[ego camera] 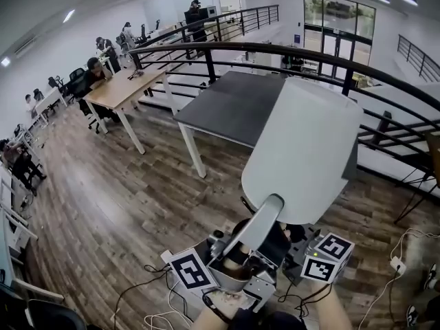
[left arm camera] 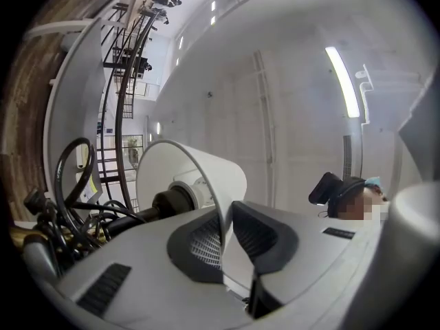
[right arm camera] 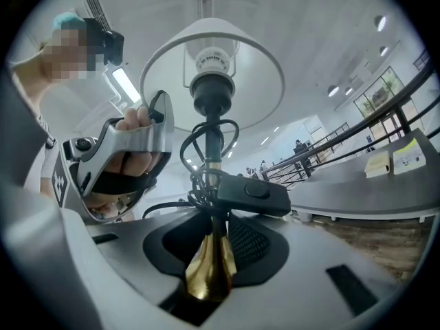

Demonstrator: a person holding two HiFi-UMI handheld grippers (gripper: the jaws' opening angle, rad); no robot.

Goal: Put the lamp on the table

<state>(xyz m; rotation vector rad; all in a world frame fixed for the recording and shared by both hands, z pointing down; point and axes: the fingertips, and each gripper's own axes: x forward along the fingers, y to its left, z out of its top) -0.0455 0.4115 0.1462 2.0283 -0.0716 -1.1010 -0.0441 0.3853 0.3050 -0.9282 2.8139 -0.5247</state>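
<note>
Head view: lamp held in the air on the near side of the dark table. Carry step, I'd say. Next: get it over the top and stand it up.
Left gripper view: left gripper pinches the shade rim.
Right gripper view: right gripper clamps the brass stem. The long axis runs stem to shade, shade end leaning toward the table.

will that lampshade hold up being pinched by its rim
Likely flimsy: the lampshade wall looks sheet-thin in the left gripper, so it may dent. Probably light for its bulk. On that slim brass stem it may tip.
</note>
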